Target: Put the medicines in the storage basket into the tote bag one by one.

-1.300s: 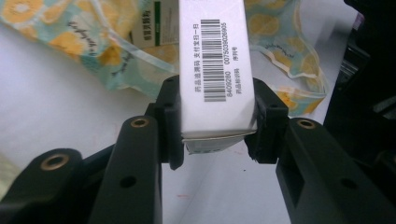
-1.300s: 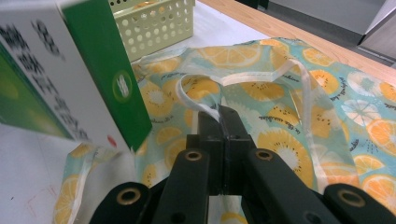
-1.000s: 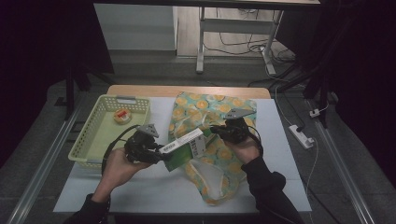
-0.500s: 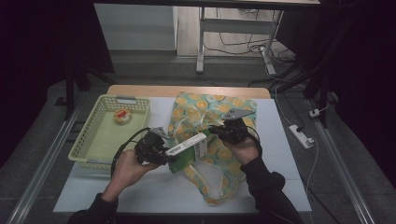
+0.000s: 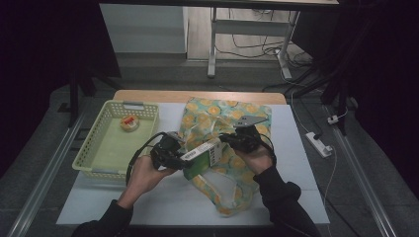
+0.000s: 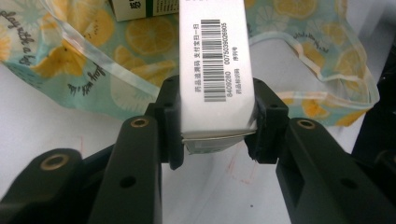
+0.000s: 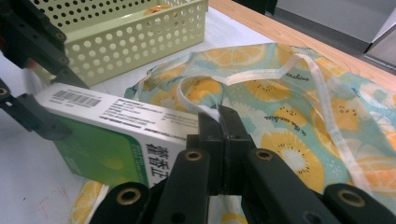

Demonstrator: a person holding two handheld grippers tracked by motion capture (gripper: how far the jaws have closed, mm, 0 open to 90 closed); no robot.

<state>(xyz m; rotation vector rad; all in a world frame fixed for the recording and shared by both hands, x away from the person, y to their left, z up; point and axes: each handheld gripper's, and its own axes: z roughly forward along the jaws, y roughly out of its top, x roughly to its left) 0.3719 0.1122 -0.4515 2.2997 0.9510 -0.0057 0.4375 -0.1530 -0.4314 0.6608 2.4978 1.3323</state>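
The left gripper [image 6: 215,123] has its jaws clamped on the near end of a green and white box [image 6: 212,60], one jaw on each long side, the barcode face turned up toward its camera; in the high view this gripper [image 5: 170,154] sits just right of the yellow-green basket [image 5: 106,148] with the box [image 5: 202,155] reaching away from it toward the other hand; beyond the jaws, in the left gripper view, lies the lemon-print bag [image 6: 93,60], its clear-edged mouth opening to the right of the box, and a second green and white carton [image 6: 140,9] rests on the bag further off. The right gripper [image 7: 223,140] has its jaws pressed together, pinching the pale rim of the bag [image 7: 289,102] where a thin strip of the edge rises between the tips; the box [image 7: 116,135] lies just to the left of these jaws, slanting across and touching the bag's opening; whether its end is already inside I cannot tell; the basket [image 7: 121,32] stands beyond it to the upper left, and a small orange item [image 5: 129,122] rests inside the basket; in the high view the right gripper [image 5: 236,139] is over the middle of the bag [image 5: 232,118], which is spread on the white table [image 5: 296,163].
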